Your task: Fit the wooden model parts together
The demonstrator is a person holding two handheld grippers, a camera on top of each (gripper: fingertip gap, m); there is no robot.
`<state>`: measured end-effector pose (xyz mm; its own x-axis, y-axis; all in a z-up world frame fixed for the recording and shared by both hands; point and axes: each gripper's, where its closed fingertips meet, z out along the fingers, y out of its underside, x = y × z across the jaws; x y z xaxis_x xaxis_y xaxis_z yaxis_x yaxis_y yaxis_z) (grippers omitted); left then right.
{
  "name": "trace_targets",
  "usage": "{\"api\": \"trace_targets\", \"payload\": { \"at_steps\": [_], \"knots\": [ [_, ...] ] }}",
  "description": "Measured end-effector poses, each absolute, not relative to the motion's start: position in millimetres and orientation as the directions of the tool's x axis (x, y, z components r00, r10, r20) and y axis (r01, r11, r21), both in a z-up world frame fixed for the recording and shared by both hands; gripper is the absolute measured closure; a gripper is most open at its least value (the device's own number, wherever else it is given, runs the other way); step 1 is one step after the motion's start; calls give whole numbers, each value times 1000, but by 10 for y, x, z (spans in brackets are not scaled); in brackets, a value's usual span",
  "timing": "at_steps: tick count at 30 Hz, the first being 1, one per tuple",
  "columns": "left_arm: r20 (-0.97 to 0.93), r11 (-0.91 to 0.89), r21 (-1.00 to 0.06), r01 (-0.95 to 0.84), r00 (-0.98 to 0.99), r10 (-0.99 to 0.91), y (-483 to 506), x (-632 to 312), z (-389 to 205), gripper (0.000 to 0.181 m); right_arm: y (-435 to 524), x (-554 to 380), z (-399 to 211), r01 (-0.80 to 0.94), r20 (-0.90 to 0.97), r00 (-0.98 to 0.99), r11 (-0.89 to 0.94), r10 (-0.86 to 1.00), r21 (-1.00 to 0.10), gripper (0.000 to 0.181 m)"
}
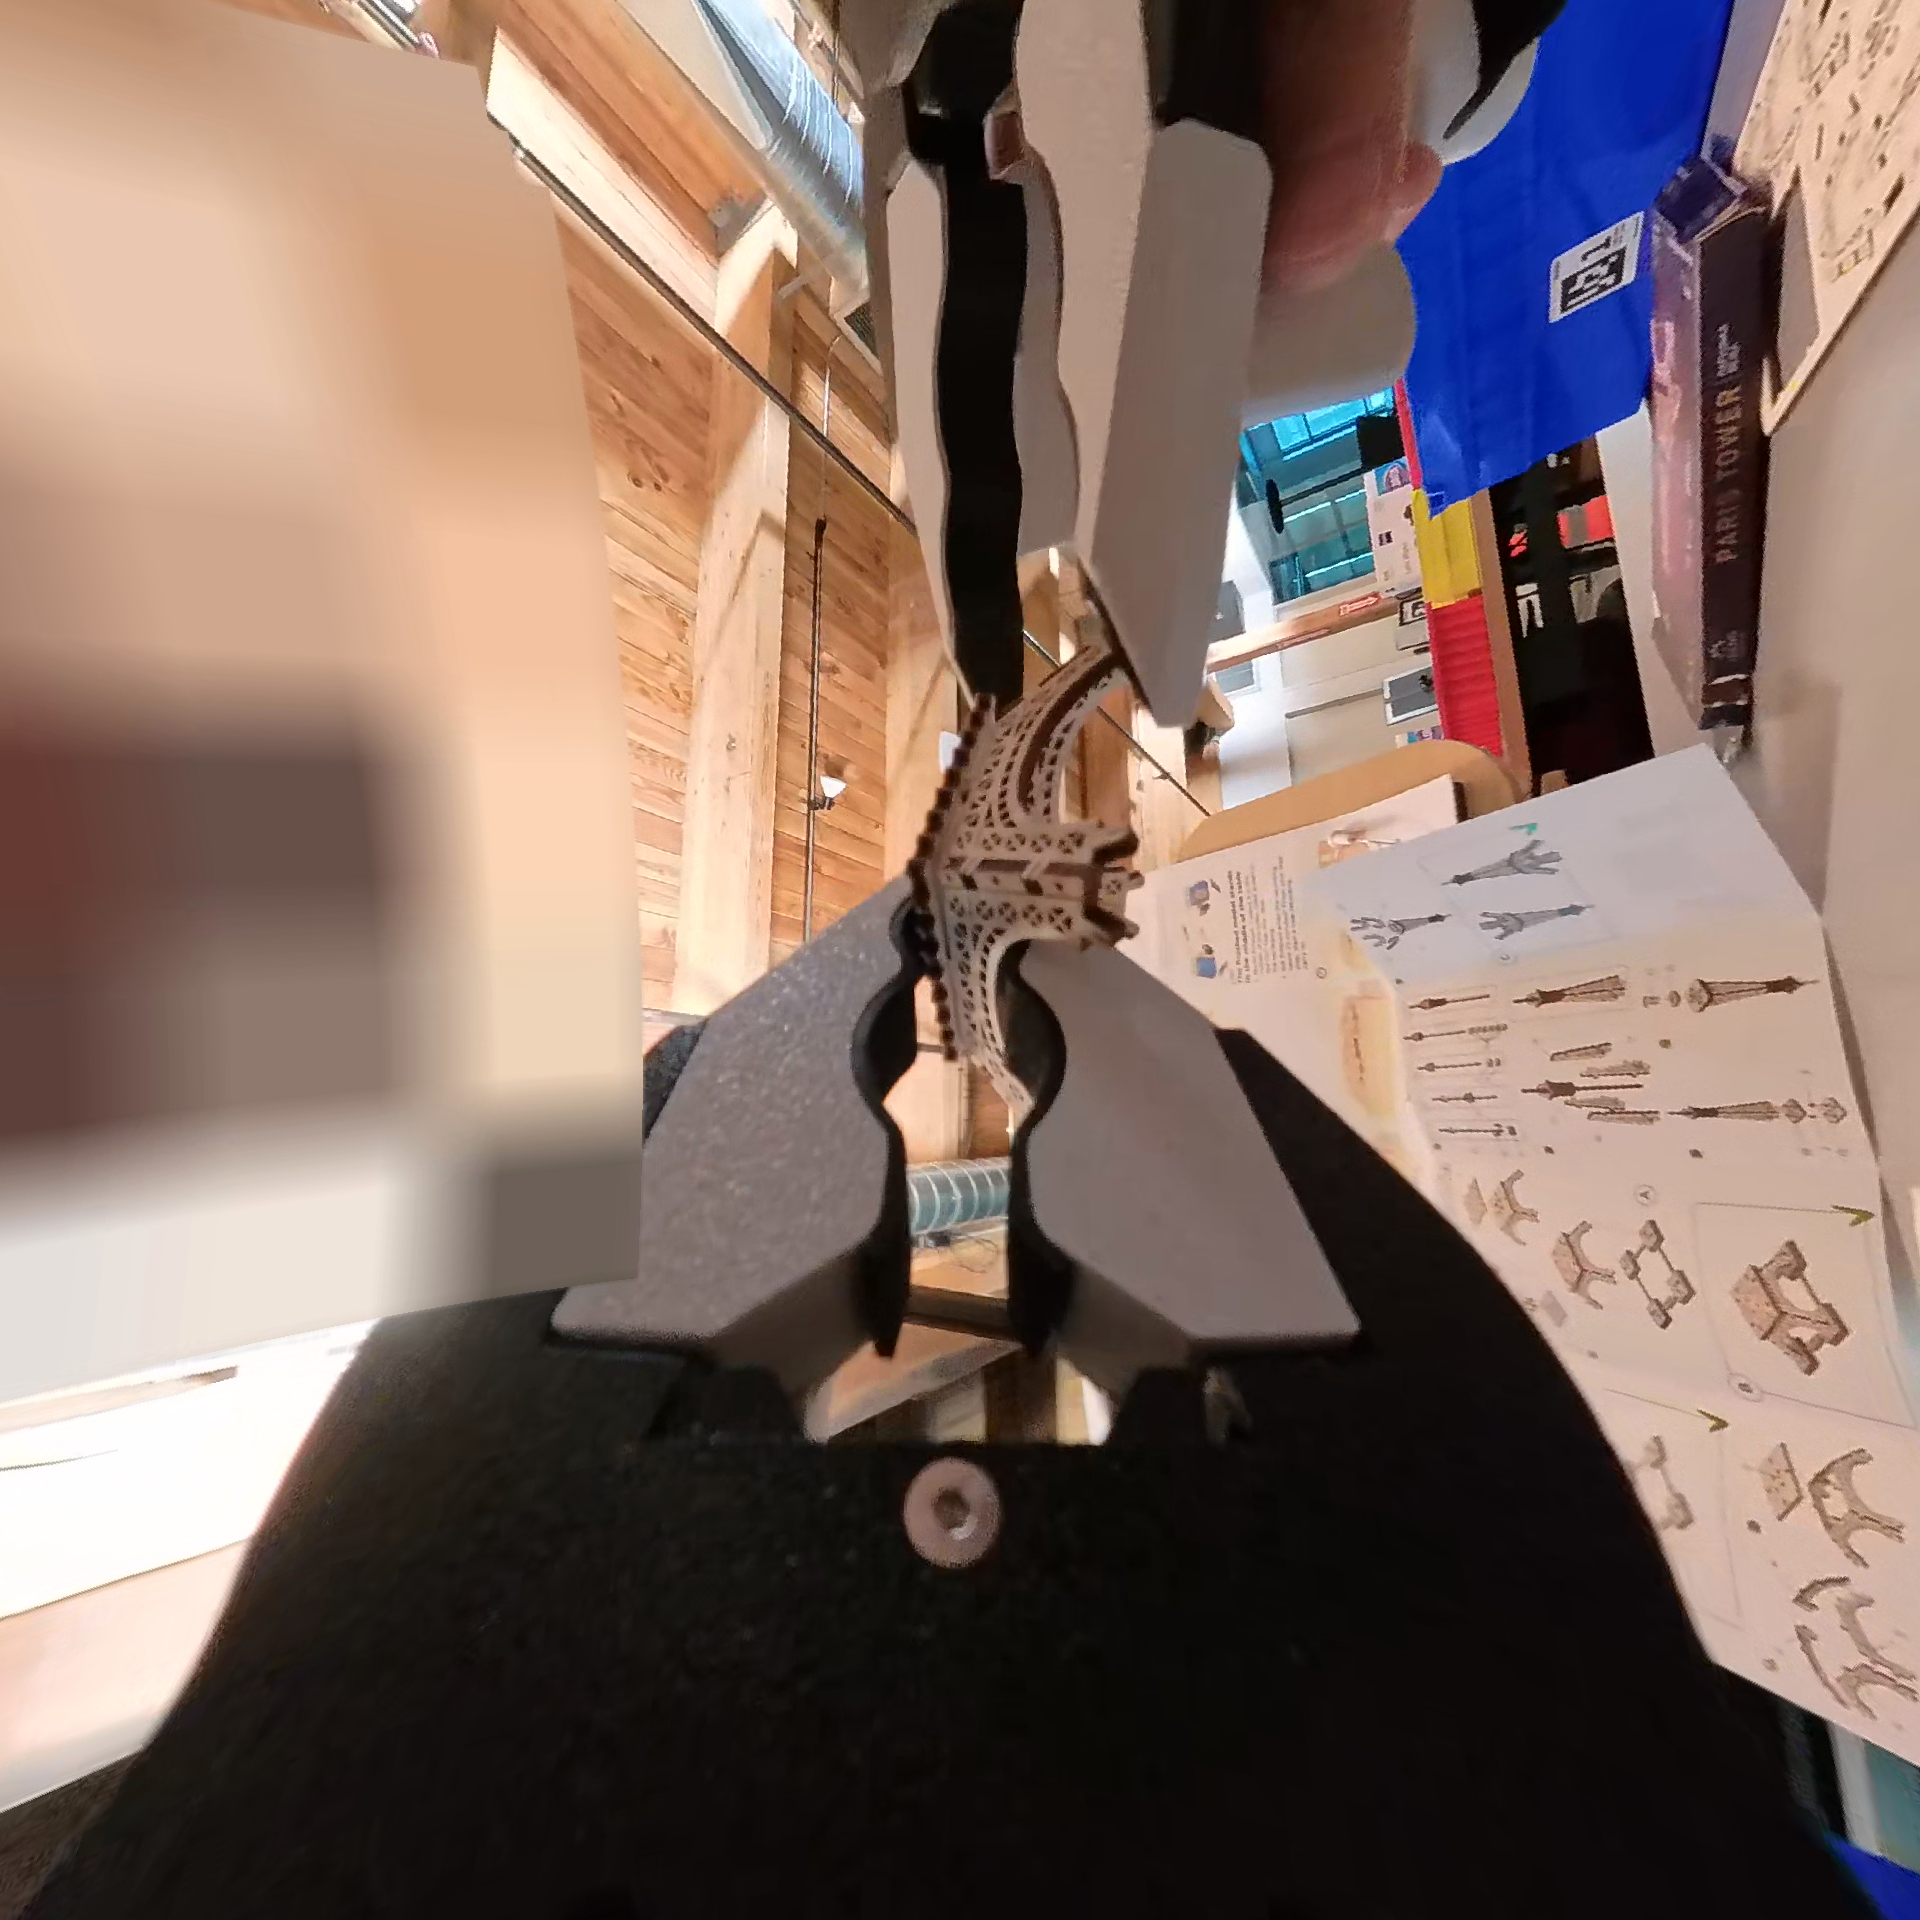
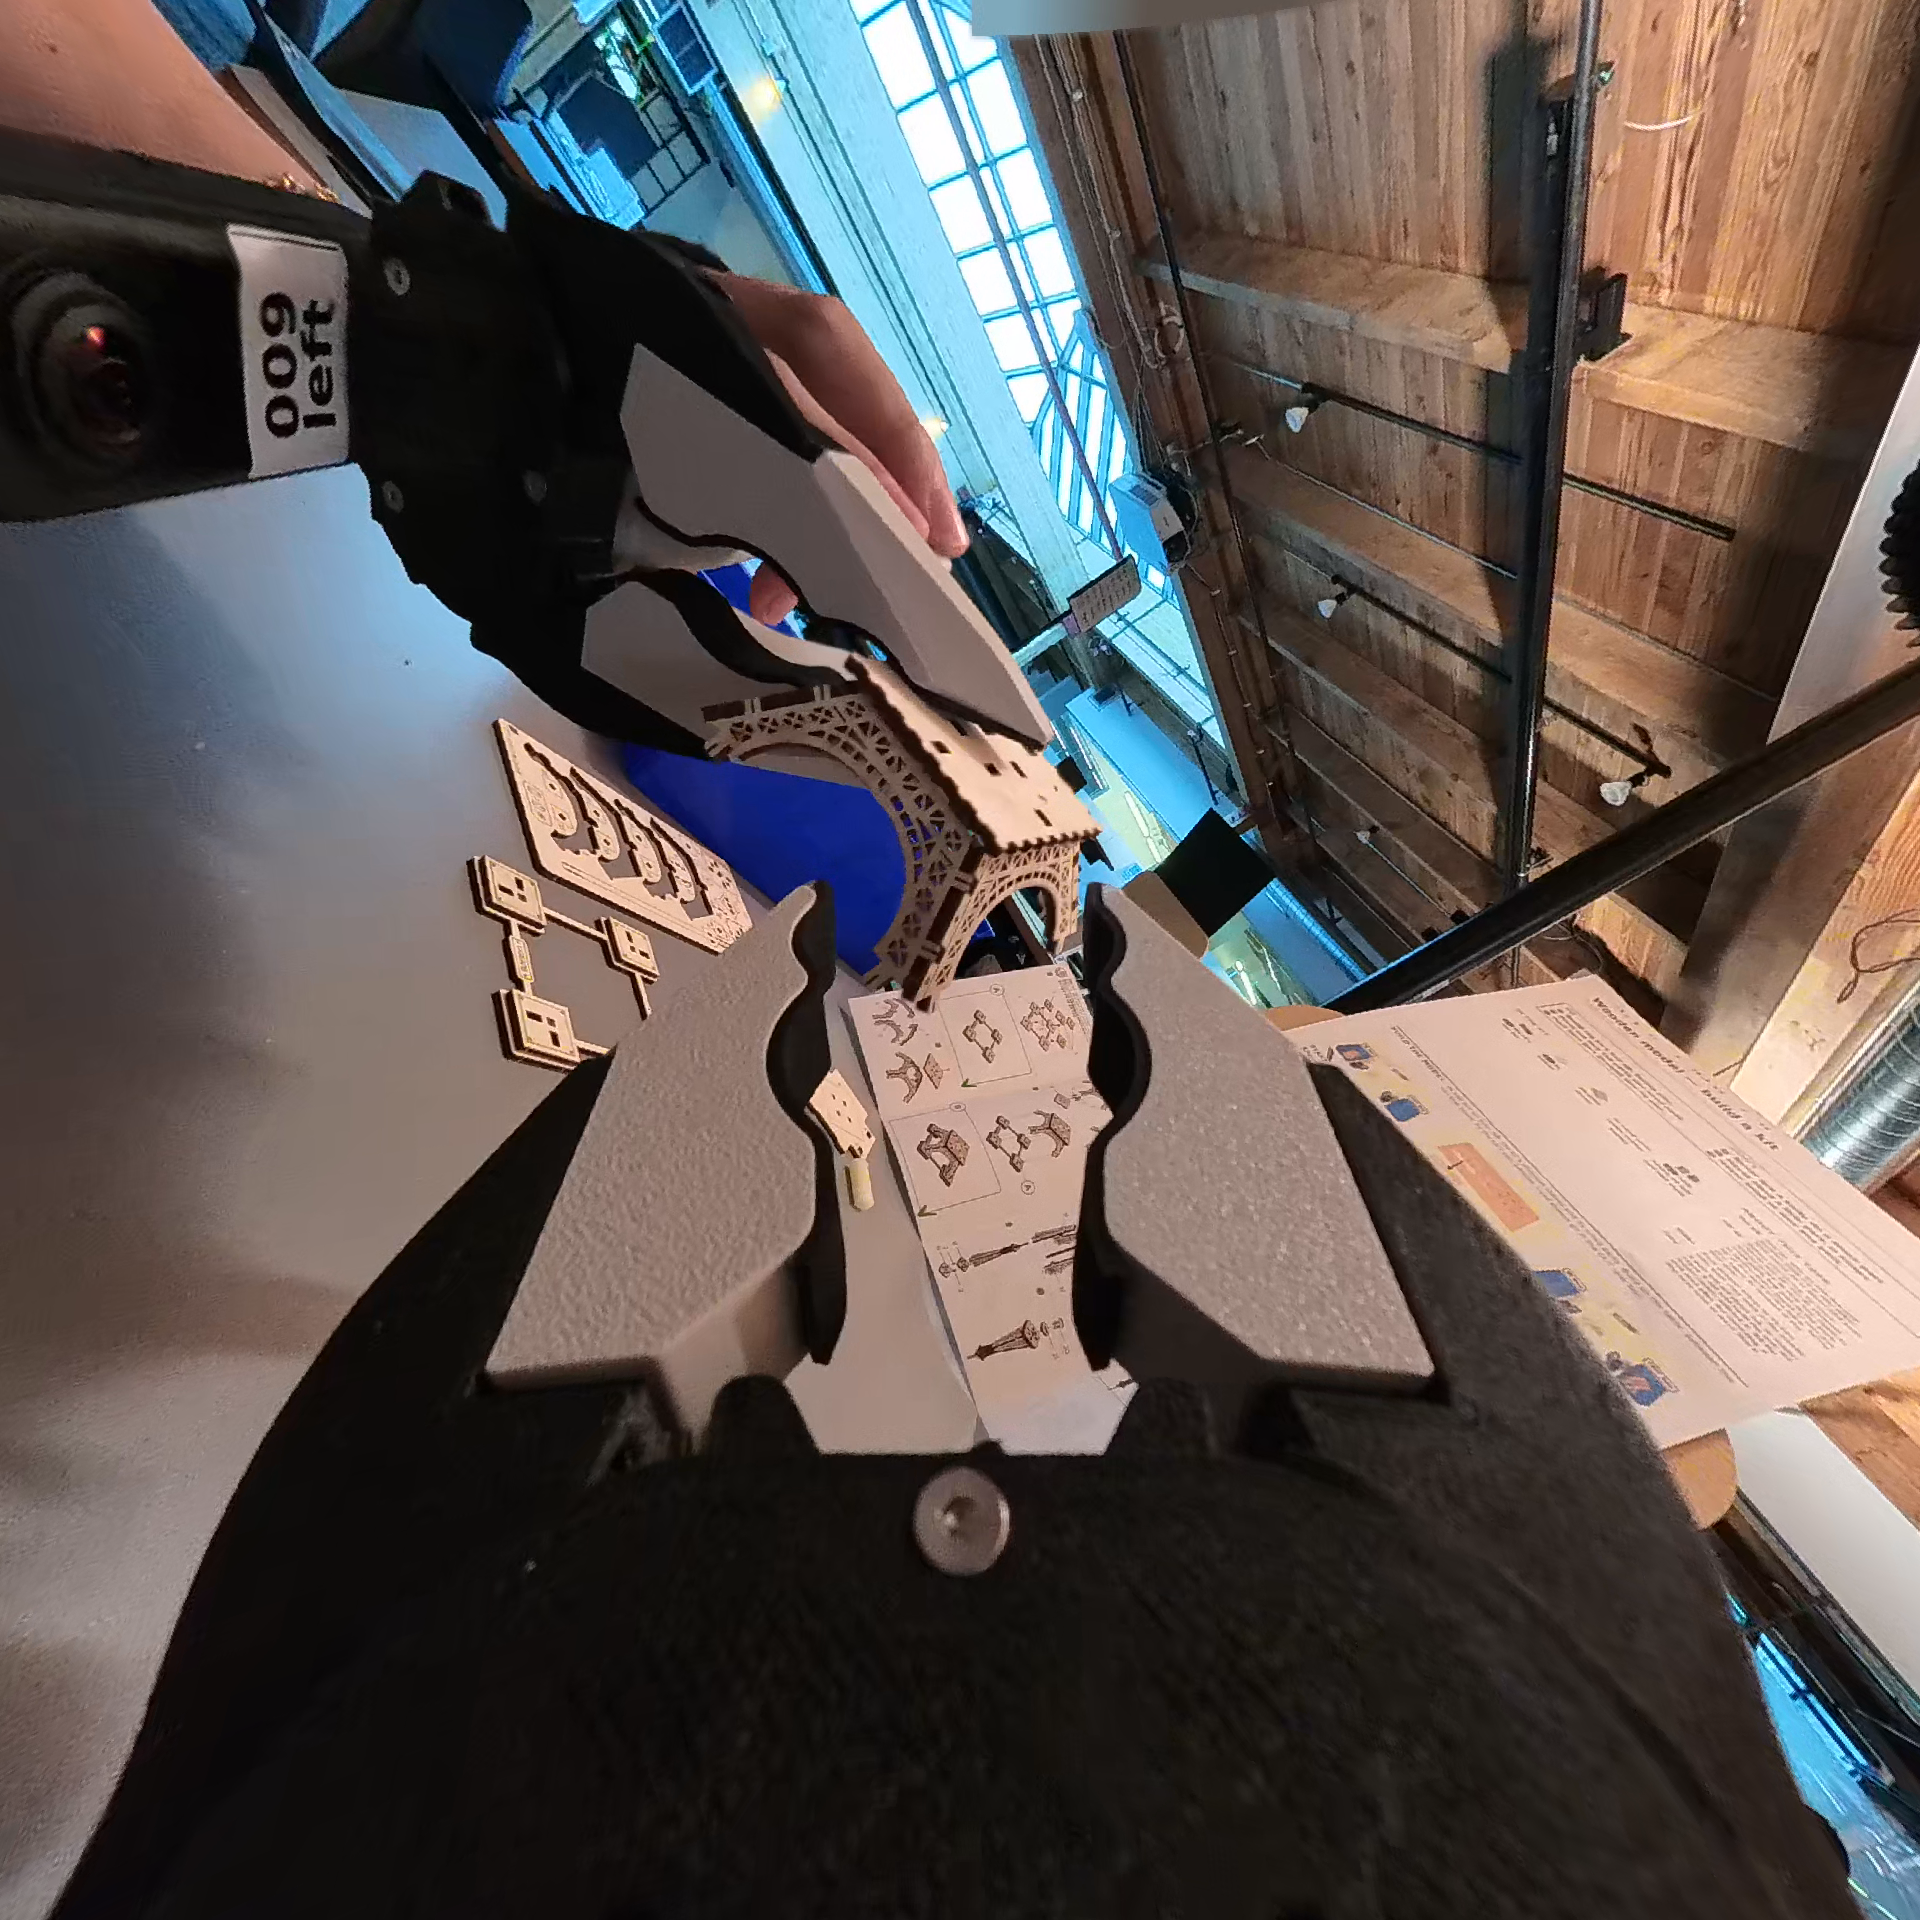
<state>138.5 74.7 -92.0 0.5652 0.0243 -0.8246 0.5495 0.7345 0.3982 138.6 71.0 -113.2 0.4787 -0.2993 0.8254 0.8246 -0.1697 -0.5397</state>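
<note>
The wooden tower base (image 1: 1013,883), a lattice piece with arched legs and a flat top, is held up in the air. My left gripper (image 1: 971,966) is shut on one of its legs. In the right wrist view the base (image 2: 935,831) hangs from the left gripper (image 2: 862,707), which comes in from the upper left. My right gripper (image 2: 954,904) is open, with its jaws wide apart on either side of the base's lower legs and not touching them. In the left wrist view the right gripper (image 1: 1081,686) reaches down from above around the upper leg.
On the grey table (image 2: 208,831) lie a wooden part sheet (image 2: 613,842), a square frame piece (image 2: 561,966) and a small loose part (image 2: 844,1127). Instruction sheets (image 2: 997,1091) (image 1: 1558,1143), a blue cloth (image 2: 769,831) and a dark box (image 1: 1714,468) lie nearby.
</note>
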Motion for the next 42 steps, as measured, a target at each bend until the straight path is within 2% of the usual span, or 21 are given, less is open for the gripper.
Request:
{"api": "trace_targets", "payload": {
  "at_steps": [1, 3, 4, 5, 7, 9, 10, 11, 12, 13, 15, 16, 18, 22, 24, 26, 32, 35, 39, 40, 42],
  "knots": [
    [-836, 739, 376, 558, 549, 10, 758, 1400, -919, 175, 711, 1395, -1142, 822, 824, 483, -172, -296, -543, 135],
    [-881, 756, 283, 591, 472, -39, 792, 1474, -945, 176, 701, 1417, -1155, 817, 821, 490, -175, -294, -550, 134],
    [-923, 764, 185, 618, 377, -82, 811, 1545, -997, 176, 689, 1450, -1178, 810, 820, 495, -189, -287, -555, 134],
    [-961, 766, 50, 641, 239, -137, 824, 1627, -1082, 176, 669, 1499, -1220, 795, 816, 511, -211, -271, -568, 134],
    [-947, 756, -315, 574, -131, -295, 868, 1829, -1310, 175, 590, 1670, -1343, 719, 770, 590, -275, -242, -638, 133],
    [-695, 638, -705, 309, -481, -535, 924, 2000, -1528, 175, 497, 1781, -1498, 608, 674, 710, -304, -204, -733, 134],
    [-468, 526, -843, 115, -640, -610, 894, 2021, -1676, 175, 455, 1823, -1546, 553, 621, 757, -306, -203, -775, 136],
    [-194, 396, -911, -117, -727, -659, 864, 2025, -1808, 175, 421, 1862, -1589, 499, 568, 796, -306, -209, -811, 138],
    [85, 270, -903, -336, -753, -653, 806, 1997, -1905, 175, 406, 1875, -1634, 453, 521, 829, -304, -203, -838, 140],
    [340, 170, -835, -523, -734, -589, 725, 1934, -1970, 175, 406, 1868, -1669, 425, 491, 850, -302, -191, -853, 144],
    [693, 39, -623, -781, -575, -434, 608, 1858, -2030, 175, 413, 1845, -1749, 423, 492, 857, -334, -155, -842, 147],
    [773, 4, -543, -840, -502, -388, 580, 1855, -2070, 175, 406, 1834, -1806, 448, 522, 844, -370, -126, -814, 148],
    [803, 34, -480, -877, -454, -386, 551, 1820, -2251, 175, 362, 1848, -1929, 520, 611, 789, -454, -70, -724, 149],
    [803, 82, -441, -894, -434, -409, 500, 1745, -2436, 170, 303, 1854, -2199, 550, 650, 760, -553, 19, -626, 150],
    [776, 102, -456, -884, -451, -441, 503, 1753, -2430, 148, 319, 1814, -2309, 555, 639, 767, -566, 63, -610, 150],
    [679, 165, -509, -845, -511, -527, 566, 1787, -2470, 125, 335, 1793, -2373, 552, 626, 775, -574, 85, -605, 150],
    [322, 367, -582, -726, -620, -716, 957, 1925, -2519, 105, 371, 1832, -2485, 548, 634, 768, -605, 91, -577, 158],
    [172, 449, -617, -646, -668, -724, 1115, 1965, -2427, 116, 358, 1911, -2545, 528, 642, 763, -646, 76, -551, 166],
    [42, 595, -657, -463, -810, -584, 1089, 1924, -2259, 173, 361, 1991, -2563, 510, 651, 757, -666, 48, -544, 177],
    [0, 642, -651, -406, -845, -534, 1072, 1910, -2248, 181, 367, 2008, -2548, 504, 654, 756, -670, 36, -546, 180],
    [-89, 719, -623, -308, -885, -457, 1043, 1932, -2238, 181, 374, 2050, -2512, 490, 661, 751, -679, 10, -546, 181]
  ]
}}
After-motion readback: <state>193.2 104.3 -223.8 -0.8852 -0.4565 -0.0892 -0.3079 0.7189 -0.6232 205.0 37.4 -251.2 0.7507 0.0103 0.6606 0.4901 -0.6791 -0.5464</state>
